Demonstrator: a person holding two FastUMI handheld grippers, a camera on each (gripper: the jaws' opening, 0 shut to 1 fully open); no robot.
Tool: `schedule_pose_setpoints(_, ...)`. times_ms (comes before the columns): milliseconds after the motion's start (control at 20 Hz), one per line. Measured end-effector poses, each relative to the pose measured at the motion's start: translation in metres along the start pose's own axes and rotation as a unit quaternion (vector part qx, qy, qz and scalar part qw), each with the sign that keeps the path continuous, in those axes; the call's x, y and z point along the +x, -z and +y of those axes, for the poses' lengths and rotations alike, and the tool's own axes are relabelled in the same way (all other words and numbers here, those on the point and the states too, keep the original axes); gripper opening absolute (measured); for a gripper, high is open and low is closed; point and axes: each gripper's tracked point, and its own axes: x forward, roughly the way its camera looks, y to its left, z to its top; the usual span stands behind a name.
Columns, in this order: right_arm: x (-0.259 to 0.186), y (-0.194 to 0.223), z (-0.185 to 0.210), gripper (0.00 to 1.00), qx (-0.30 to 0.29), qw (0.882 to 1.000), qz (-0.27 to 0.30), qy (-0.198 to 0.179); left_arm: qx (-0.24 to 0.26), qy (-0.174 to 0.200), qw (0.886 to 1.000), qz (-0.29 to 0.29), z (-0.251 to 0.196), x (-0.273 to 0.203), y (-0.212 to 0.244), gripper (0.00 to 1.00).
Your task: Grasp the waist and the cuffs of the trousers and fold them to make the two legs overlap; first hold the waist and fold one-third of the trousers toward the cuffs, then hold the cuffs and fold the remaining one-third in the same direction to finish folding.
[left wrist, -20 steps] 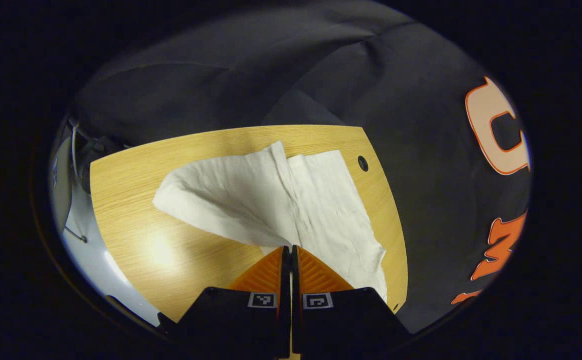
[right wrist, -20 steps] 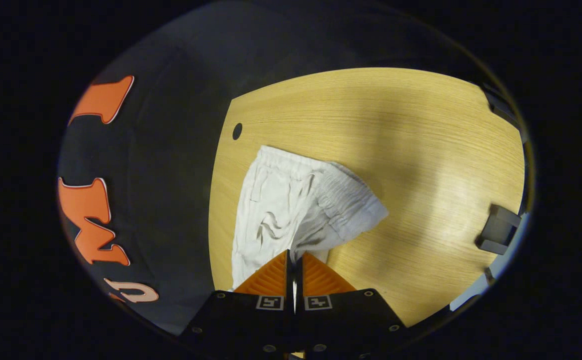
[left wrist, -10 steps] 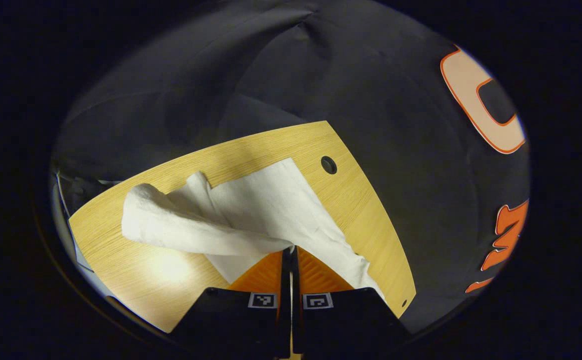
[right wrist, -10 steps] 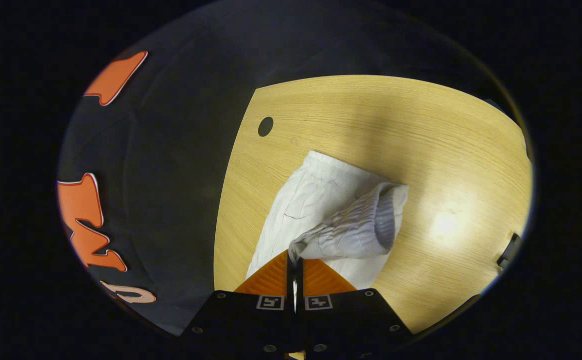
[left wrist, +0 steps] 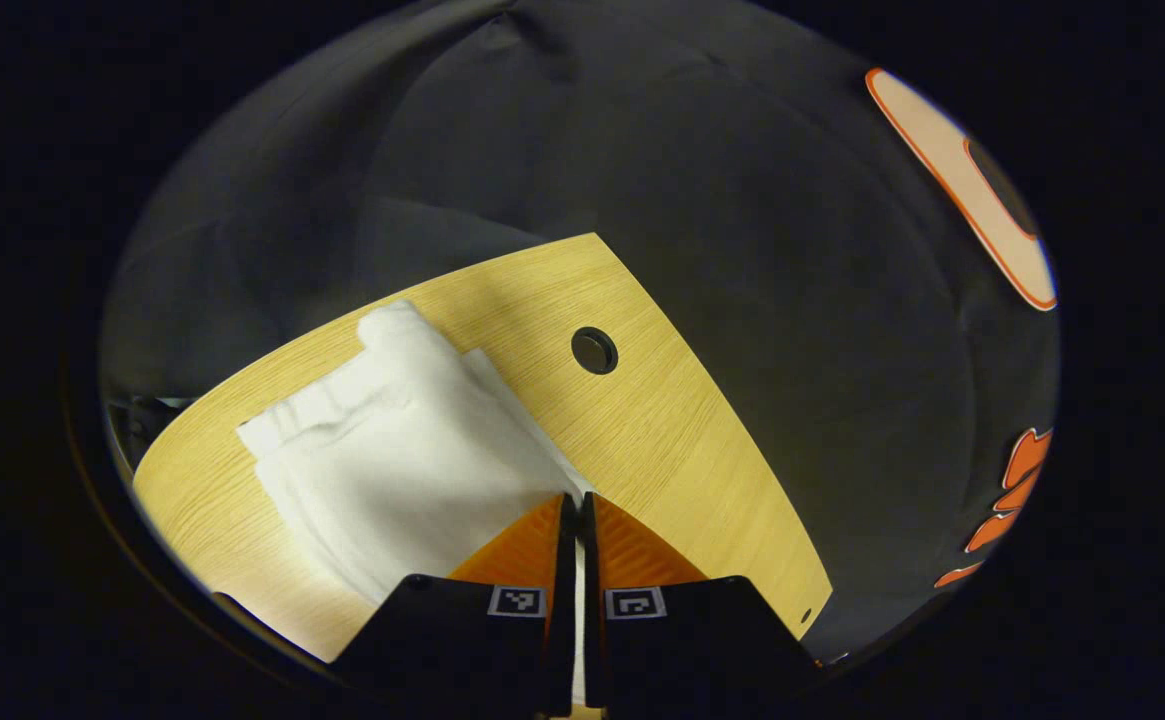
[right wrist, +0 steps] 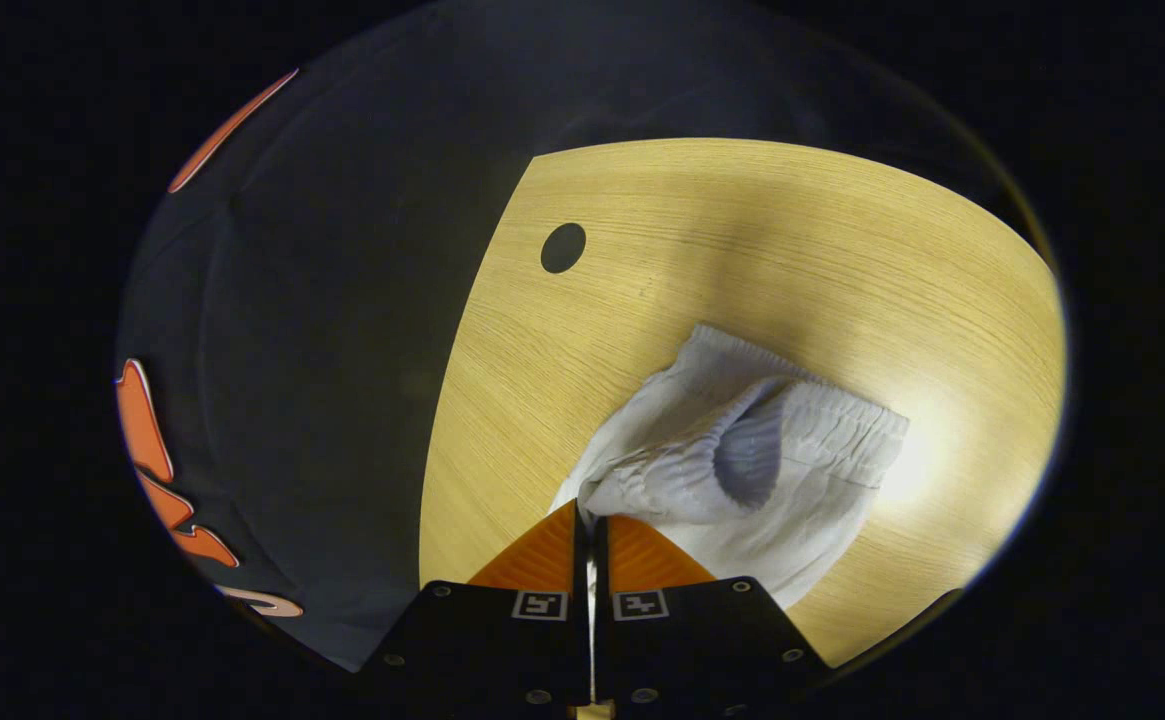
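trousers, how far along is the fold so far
Done: the white trousers lie doubled on the wooden table, legs apparently overlapped.

In hand: both claws are shut on cloth, the left claw at one edge, the right claw by the elastic waistband, which looks lifted and curled over, so a fold looks underway.

Left: laying it flat, releasing, and probably the cuff-end fold.

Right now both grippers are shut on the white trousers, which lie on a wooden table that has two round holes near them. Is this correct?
Not quite: the table has one round hole, as the right gripper view shows. The rest holds: the left gripper and the right gripper are each shut on the white trousers.
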Motion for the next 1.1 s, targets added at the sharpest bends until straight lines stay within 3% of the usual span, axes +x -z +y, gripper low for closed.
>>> schedule_pose_setpoints(50,0.002,-0.002,0.002,0.02,-0.006,1.0,-0.001,-0.001,0.01,-0.005,1.0,-0.003,-0.001,0.005,-0.004,0.08)
schedule_pose_setpoints(100,0.003,-0.003,0.004,0.05,-0.012,1.0,-0.005,-0.004,0.022,-0.008,1.0,-0.014,-0.002,0.012,-0.011,0.22)
schedule_pose_setpoints(150,0.008,-0.002,0.007,0.08,-0.017,1.0,-0.009,-0.01,0.033,-0.006,0.999,-0.024,-0.004,0.01,-0.017,0.24)
schedule_pose_setpoints(200,0.009,-0.002,0.01,0.23,-0.018,1.0,-0.012,-0.016,0.041,-0.006,0.999,-0.03,-0.006,0.009,-0.021,0.43)
schedule_pose_setpoints(250,0.005,-0.002,0.013,0.23,-0.019,1.0,-0.012,-0.02,0.044,-0.002,0.999,-0.031,-0.01,0.006,-0.022,0.62)
schedule_pose_setpoints(300,0.002,-0.001,0.013,0.66,-0.024,0.999,-0.01,-0.023,0.042,0.007,0.999,-0.027,-0.014,0.003,-0.019,0.81)
schedule_pose_setpoints(350,-0.001,0.0,0.011,0.67,-0.032,0.999,-0.01,-0.02,0.037,0.013,0.999,-0.023,-0.016,0.001,-0.017,0.86)
schedule_pose_setpoints(400,-0.004,0.001,0.007,0.78,-0.044,0.999,-0.012,-0.016,0.032,0.021,0.999,-0.022,-0.02,-0.003,-0.015,0.87)
schedule_pose_setpoints(500,-0.012,0.001,0.003,0.98,-0.068,0.997,-0.021,-0.014,0.03,0.024,0.999,-0.024,-0.023,-0.017,-0.013,1.0)
schedule_pose_setpoints(800,-0.043,-0.005,-0.017,0.98,-0.14,0.989,-0.051,0.001,0.074,0.045,0.995,-0.043,-0.038,-0.053,-0.008,1.0)
schedule_pose_setpoints(1100,-0.065,-0.015,-0.062,0.99,-0.134,0.989,-0.066,0.016,0.139,0.077,0.984,-0.084,-0.071,-0.111,-0.003,1.0)
